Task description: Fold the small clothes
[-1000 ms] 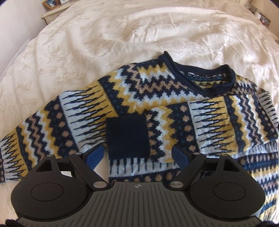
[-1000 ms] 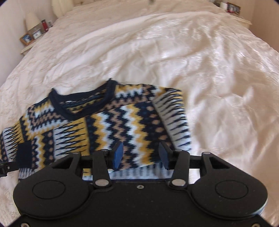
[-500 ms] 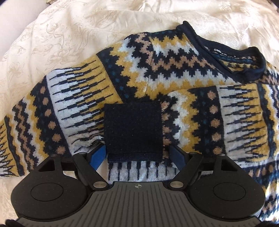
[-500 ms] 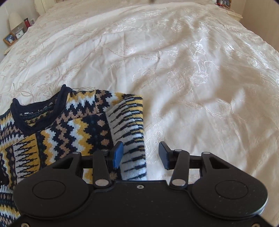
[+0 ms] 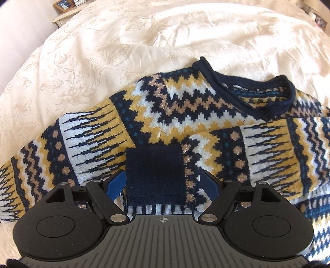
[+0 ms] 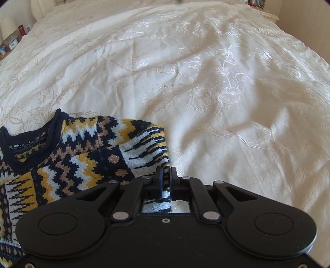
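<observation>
The right gripper (image 6: 165,175) is clenched on the folded edge of the sweater (image 5: 185,115), which lies spread on the bed (image 6: 206,82). The left gripper (image 5: 163,183) stands wide open, straddling the navy cuff (image 5: 154,175).

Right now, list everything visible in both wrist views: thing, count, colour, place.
Patterned knit sweater: one, navy, mustard, white and tan zigzags, flat on the bed, one sleeve folded across its chest.
Navy ribbed sleeve cuff: one, dark navy, lying on the sweater between the left fingers.
Navy rolled neckline: one, far edge of the sweater.
Cream embroidered bedspread: one, cream with floral stitching, under everything.
Framed photos: at least two, on a bedside surface, top left of the left view; details too small.
Small red container: one, on a bedside surface, top left of the right view.
Left hand-held gripper: black with blue pads, open, straddling the cuff.
Right hand-held gripper: black, shut on the sweater's side edge.
</observation>
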`<state>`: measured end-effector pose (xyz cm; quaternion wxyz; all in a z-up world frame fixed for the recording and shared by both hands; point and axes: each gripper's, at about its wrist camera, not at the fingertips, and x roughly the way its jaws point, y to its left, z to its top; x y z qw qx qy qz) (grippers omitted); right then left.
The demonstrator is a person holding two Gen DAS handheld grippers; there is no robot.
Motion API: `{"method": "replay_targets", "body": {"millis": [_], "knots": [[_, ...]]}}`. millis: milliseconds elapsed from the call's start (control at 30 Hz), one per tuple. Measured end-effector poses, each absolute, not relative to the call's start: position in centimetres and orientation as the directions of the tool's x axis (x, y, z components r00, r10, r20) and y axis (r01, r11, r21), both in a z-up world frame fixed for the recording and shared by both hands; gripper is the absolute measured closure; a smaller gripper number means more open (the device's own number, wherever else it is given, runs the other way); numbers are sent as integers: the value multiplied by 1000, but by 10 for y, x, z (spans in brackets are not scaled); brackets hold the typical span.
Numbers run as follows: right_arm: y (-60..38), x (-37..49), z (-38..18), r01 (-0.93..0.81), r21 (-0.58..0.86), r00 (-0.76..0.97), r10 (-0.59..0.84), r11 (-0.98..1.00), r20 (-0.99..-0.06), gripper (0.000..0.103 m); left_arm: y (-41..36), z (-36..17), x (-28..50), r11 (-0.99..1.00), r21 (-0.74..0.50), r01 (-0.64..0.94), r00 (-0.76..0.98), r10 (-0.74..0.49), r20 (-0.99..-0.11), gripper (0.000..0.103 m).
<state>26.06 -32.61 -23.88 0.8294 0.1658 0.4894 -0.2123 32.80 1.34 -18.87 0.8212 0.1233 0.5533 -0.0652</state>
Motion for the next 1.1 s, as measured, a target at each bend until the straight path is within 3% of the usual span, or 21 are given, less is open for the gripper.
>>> {"method": "replay_targets", "body": {"millis": [133, 267, 333, 367, 400, 467, 567, 667, 833, 933, 1100], "knots": [[-342, 258, -246, 596, 55, 379, -220, 801, -899, 93, 3, -220, 328, 946, 181, 269, 329, 86, -940, 24], [-348, 246, -235, 596, 53, 400, -238, 801, -885, 81, 1, -228, 328, 940, 201, 276, 361, 93, -928, 12], [-343, 239, -224, 587, 45, 416, -253, 809, -873, 81, 0, -231, 327, 937, 215, 275, 372, 102, -923, 8], [-340, 237, -218, 583, 48, 424, -254, 811, -869, 74, 0, -232, 327, 936, 226, 271, 377, 113, -919, 4], [-337, 234, -214, 582, 53, 434, -255, 812, -864, 60, -1, -233, 327, 936, 227, 268, 376, 116, -920, 4], [-327, 229, -202, 574, 64, 464, -260, 817, -847, 45, 1, -232, 328, 944, 211, 253, 363, 110, -925, 6], [-304, 225, -184, 525, 56, 503, -257, 849, -825, 37, 11, -222, 321, 958, 159, 239, 368, 62, -928, 17], [-277, 223, -171, 454, 67, 548, -219, 889, -807, 28, 31, -206, 304, 966, 122, 227, 399, 22, -917, 17], [-232, 219, -155, 344, 76, 594, -155, 936, -790, 25, 101, -181, 271, 990, 92, 108, 456, 33, -889, 17], [-208, 216, -149, 297, 88, 622, -122, 951, -773, 19, 156, -169, 264, 997, 81, -12, 465, 77, -882, 17], [-175, 215, -144, 262, 104, 630, -89, 959, -771, 19, 251, -148, 258, 970, 71, -234, 467, 177, -866, 17]]}}
